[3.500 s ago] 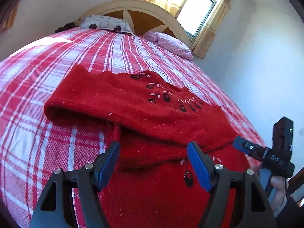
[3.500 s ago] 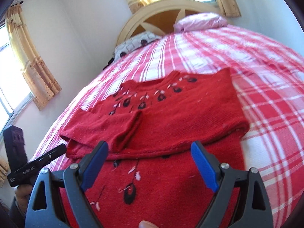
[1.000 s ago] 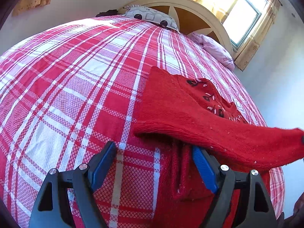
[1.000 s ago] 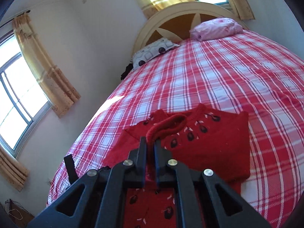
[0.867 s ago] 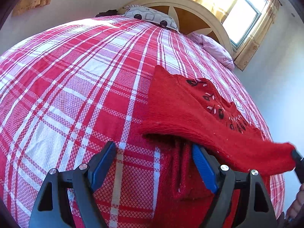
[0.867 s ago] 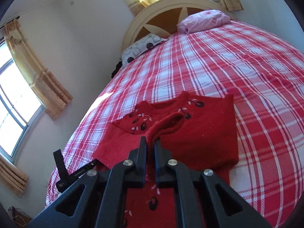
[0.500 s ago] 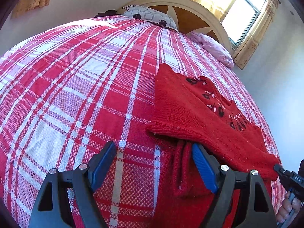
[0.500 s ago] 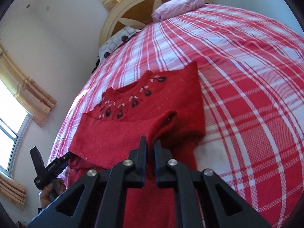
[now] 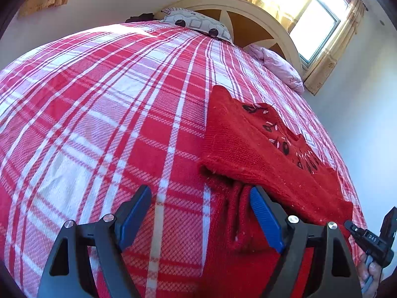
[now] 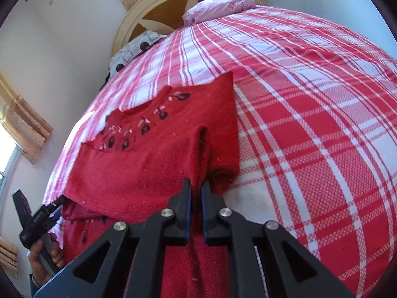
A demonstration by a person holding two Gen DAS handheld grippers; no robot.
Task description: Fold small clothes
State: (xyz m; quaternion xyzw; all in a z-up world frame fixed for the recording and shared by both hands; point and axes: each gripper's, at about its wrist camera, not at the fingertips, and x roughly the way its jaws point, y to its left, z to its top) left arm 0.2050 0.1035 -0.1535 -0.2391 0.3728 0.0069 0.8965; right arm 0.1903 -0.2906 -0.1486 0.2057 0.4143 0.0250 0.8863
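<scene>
The sweater [image 10: 153, 164] is fuzzy, matt red knit, flecked with pale lint. Under it the bedspread [image 9: 99, 114] is coarse woven checked cloth. Beyond the sweater, the headboard [image 10: 158, 12] looks like smooth painted wood. The left gripper [image 9: 201, 213] is matt black plastic with ribbed blue pads [image 9: 263, 218] and shiny metal screws.

One sweater [image 10: 158, 164], two pillows [image 9: 196, 23], two grippers [image 9: 201, 213], one bed [image 9: 99, 99].

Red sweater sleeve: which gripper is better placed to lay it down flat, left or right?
Right. The right gripper is shut on the folded sleeve of the red sweater. The left gripper is open at the sweater's other edge, gripping nothing.
</scene>
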